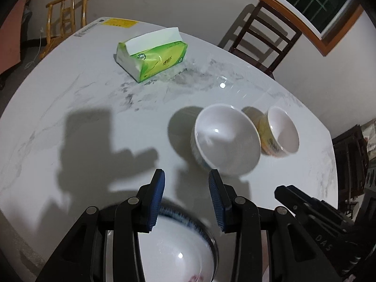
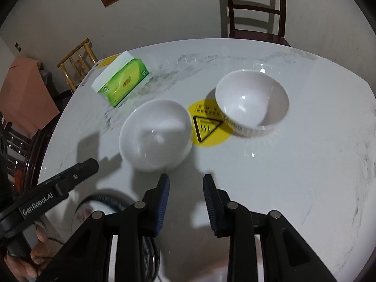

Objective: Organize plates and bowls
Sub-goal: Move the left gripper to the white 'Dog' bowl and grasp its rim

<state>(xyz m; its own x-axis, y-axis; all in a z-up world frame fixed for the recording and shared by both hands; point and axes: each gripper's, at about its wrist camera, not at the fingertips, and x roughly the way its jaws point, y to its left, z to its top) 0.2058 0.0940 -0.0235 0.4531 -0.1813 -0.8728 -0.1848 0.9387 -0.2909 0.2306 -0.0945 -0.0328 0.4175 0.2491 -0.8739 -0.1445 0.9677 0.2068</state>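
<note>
Two bowls stand on the white marble table (image 1: 82,108). In the left wrist view a plain white bowl (image 1: 225,141) stands just beyond my left gripper (image 1: 186,178), with a yellow-patterned bowl (image 1: 279,131) close behind it to the right. My left gripper is open with nothing between its blue pads. Under its fingers lies a blue-rimmed dish (image 1: 178,246), blurred. In the right wrist view my right gripper (image 2: 185,178) is open and empty, with the white bowl (image 2: 155,136) ahead to the left and the patterned bowl (image 2: 252,101) farther right. The blue-rimmed dish (image 2: 101,202) shows at lower left.
A green tissue pack (image 1: 152,56) lies at the far side of the table. A round yellow warning sticker (image 2: 206,127) sits between the bowls. A dark chair (image 2: 256,11) and a bamboo chair (image 1: 65,16) stand by the table. A hand (image 2: 35,253) holds the left gripper (image 2: 91,164).
</note>
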